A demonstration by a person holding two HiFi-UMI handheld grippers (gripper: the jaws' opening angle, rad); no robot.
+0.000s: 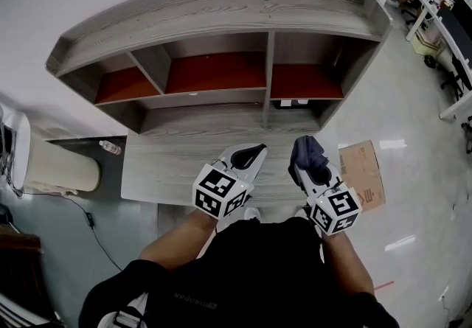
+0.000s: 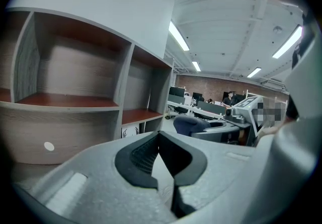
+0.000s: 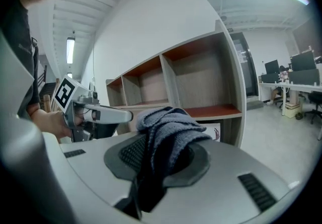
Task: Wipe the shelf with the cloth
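Before the shelf [image 1: 214,6], the right claw [image 1: 305,161] pinches the cloth [image 3: 168,132]. The left claw [image 1: 248,155] is pressed together, empty. Better to press the cloth flat and wipe in long strokes.

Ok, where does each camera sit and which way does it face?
Head view: on the person's head, looking down at the grey wood-grain shelf; both forearms, left gripper and right gripper show.
Left gripper view: on the left gripper, along its shut, empty jaws toward the shelf.
Right gripper view: on the right gripper, along jaws clamping the blue-grey knitted cloth, toward the shelf.
Shared: each gripper view shows the other gripper.
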